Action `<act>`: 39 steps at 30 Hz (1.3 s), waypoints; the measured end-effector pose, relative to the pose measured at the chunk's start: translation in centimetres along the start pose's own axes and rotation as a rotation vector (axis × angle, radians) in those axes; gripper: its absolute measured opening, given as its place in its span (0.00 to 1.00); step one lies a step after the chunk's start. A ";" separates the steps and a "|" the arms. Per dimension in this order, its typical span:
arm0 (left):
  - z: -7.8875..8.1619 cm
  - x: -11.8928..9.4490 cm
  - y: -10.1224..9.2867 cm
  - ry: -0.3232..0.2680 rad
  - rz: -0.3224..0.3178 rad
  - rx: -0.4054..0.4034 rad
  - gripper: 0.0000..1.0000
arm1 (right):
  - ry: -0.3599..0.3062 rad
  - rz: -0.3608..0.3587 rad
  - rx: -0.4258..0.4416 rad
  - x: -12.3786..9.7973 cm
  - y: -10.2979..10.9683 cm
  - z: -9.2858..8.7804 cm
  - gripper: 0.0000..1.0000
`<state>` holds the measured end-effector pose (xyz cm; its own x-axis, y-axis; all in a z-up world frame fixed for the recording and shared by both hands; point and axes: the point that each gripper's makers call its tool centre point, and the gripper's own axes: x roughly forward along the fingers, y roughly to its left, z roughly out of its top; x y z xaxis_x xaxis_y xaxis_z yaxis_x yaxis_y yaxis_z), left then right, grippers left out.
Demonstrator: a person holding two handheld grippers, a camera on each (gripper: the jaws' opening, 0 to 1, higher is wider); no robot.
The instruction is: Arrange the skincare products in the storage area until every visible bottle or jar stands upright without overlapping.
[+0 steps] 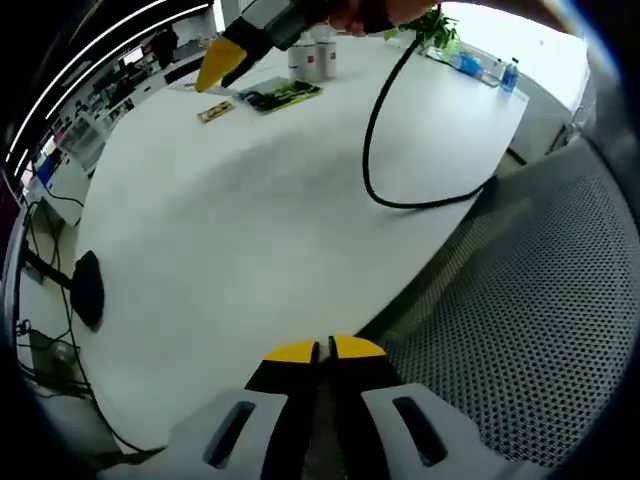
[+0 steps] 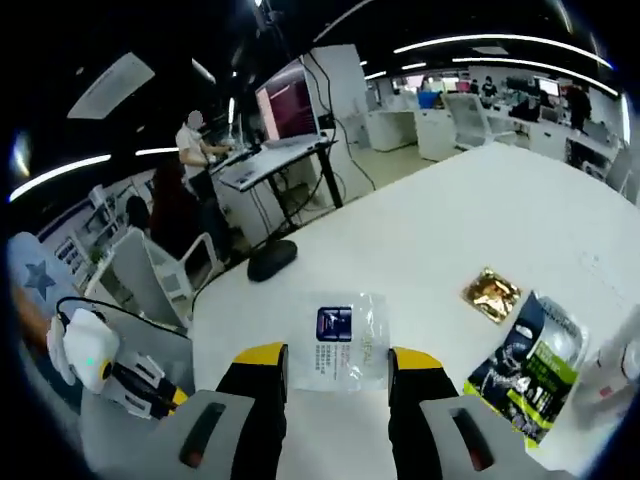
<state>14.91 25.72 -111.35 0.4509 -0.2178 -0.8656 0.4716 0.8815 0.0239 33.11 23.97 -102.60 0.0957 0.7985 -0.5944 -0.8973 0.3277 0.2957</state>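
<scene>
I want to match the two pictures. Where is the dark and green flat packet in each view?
Left gripper view: the dark and green packet lies far up the white table, left of the white bottles, beneath the right gripper.
Right gripper view: it lies low at the right, right of the open jaws.
Shared landmark: the small gold sachet beside the packet.

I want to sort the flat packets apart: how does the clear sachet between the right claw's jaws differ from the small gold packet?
The clear sachet is see-through with a dark blue label; the gold packet is opaque, shiny gold. The sachet is the bigger of the two. The sachet lies between the open jaws of the right claw; the gold packet lies off to the side, beside the green-and-black pouch. Both lie flat on the white table.
</scene>
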 end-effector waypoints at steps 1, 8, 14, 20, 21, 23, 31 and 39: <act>0.0 0.0 0.0 -0.001 -0.001 0.002 0.03 | -0.002 -0.008 -0.003 -0.6 0.3 -0.7 0.37; -0.1 -0.1 0.0 0.007 -0.007 0.006 0.03 | 0.048 0.002 -0.075 -2.0 2.6 -4.0 0.37; 0.4 -0.5 -0.4 -0.019 -0.020 0.009 0.04 | 0.035 0.008 -0.107 -2.5 4.5 -4.4 0.37; 0.7 -0.6 -0.5 -0.028 -0.037 0.006 0.04 | 0.054 -0.004 -0.160 -3.4 5.5 -6.1 0.37; 0.7 -0.7 -0.5 -0.026 -0.041 -0.004 0.05 | 0.056 -0.007 -0.160 -3.6 5.4 -6.4 0.37; 0.8 -0.8 -0.6 -0.026 -0.054 -0.013 0.06 | 0.060 -0.015 -0.166 -4.3 5.5 -6.9 0.37; 2.9 -2.4 -0.5 -0.122 -0.113 -0.080 0.02 | 0.043 -0.038 -0.156 -6.2 5.1 -7.8 0.37; 6.7 -4.3 -0.1 -0.254 -0.229 -0.386 0.00 | 0.027 -0.064 -0.188 -7.7 4.4 -8.9 0.37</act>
<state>18.00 23.74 -104.33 0.5617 -0.4760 -0.6767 0.2870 0.8792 -0.3802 24.63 14.72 -103.38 0.1458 0.7641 -0.6284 -0.9547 0.2752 0.1132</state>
